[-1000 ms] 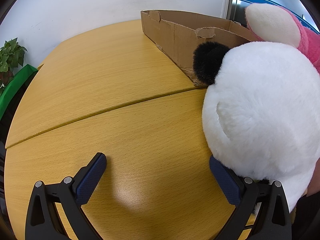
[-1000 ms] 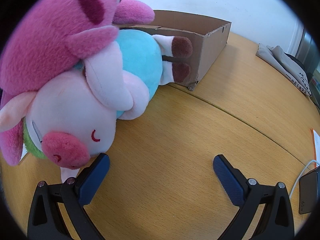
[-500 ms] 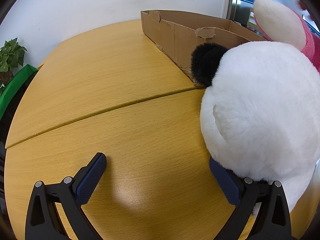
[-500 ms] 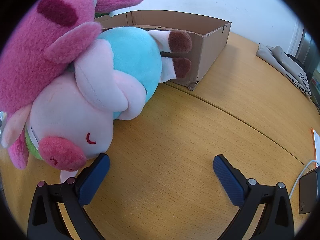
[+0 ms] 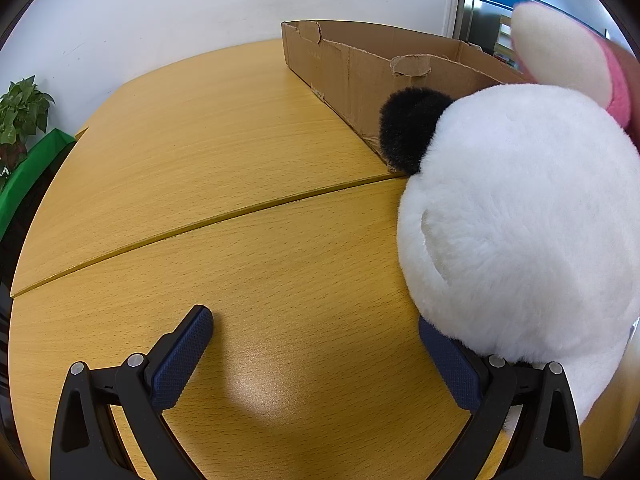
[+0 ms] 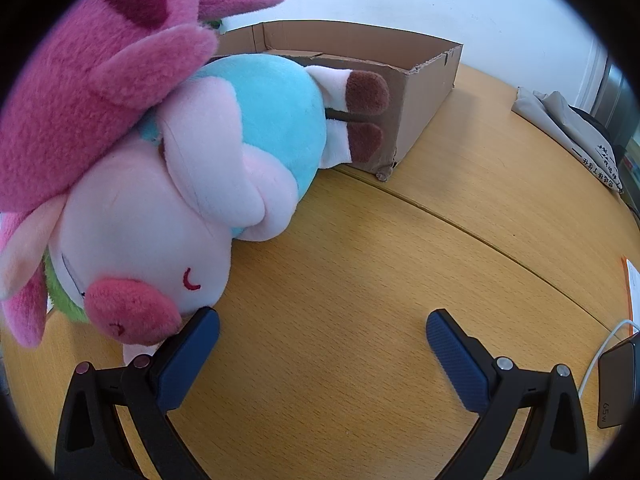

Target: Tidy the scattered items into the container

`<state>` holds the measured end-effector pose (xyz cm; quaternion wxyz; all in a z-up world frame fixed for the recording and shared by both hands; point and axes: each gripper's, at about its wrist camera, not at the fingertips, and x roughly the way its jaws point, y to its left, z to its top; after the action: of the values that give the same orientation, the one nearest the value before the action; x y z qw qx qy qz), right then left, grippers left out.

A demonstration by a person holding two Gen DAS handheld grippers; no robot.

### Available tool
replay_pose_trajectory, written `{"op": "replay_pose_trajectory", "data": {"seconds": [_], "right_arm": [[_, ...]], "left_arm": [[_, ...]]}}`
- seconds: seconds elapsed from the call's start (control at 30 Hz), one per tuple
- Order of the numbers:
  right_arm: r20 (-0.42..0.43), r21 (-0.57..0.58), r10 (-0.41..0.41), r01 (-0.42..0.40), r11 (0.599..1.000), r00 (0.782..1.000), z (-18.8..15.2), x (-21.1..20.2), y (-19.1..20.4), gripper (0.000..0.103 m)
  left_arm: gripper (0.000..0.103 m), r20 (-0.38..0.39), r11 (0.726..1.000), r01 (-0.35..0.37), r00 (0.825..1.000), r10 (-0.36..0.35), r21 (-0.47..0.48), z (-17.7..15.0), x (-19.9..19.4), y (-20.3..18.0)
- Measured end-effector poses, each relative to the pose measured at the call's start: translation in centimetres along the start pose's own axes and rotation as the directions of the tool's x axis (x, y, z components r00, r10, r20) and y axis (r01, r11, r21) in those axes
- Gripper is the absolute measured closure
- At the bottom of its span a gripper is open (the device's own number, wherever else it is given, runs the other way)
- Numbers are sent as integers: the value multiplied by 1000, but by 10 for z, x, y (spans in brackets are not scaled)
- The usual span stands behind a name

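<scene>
— Since a second ago, what changed?
— The pink plush (image 6: 100, 92) rose atop the pig plush (image 6: 192, 184), beside the cardboard box (image 6: 424, 92). Left gripper (image 5: 316, 344) and right gripper (image 6: 322, 344) stay spread, empty.

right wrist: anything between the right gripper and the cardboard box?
Partly. In the right wrist view, bare wooden table runs from the right gripper toward the cardboard box; the pink pig plush lies along the left, feet against the box.
</scene>
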<state>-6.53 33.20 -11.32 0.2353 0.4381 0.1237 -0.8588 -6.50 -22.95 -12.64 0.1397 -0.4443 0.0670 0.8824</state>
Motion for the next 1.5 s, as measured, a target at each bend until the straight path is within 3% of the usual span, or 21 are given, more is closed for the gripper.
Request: {"op": "replay_pose_trajectory", "data": {"seconds": [0.77, 1.2, 1.27, 1.4, 1.5], "right_arm": [[0, -14, 13, -13, 1000, 1000, 6, 2, -1, 0], [-2, 86, -63, 63, 994, 998, -16, -12, 18, 0], [-3, 108, -82, 82, 991, 997, -21, -17, 20, 0], [-9, 188, -177, 175, 967, 984, -41, -33, 23, 0], [4, 225, -261, 253, 941, 965, -58, -59, 33, 0]], "left_arm": [[0, -2, 1000, 1, 1000, -1, 3, -3, -2, 0], [0, -3, 1000, -1, 1000, 1, 7, -6, -4, 0], [0, 1, 999, -30, 1000, 30, -15, -9, -7, 0], [0, 68, 978, -186, 979, 193, -95, -20, -40, -12], [0, 173, 973, -179, 964, 204, -147, -32, -90, -29]]}}
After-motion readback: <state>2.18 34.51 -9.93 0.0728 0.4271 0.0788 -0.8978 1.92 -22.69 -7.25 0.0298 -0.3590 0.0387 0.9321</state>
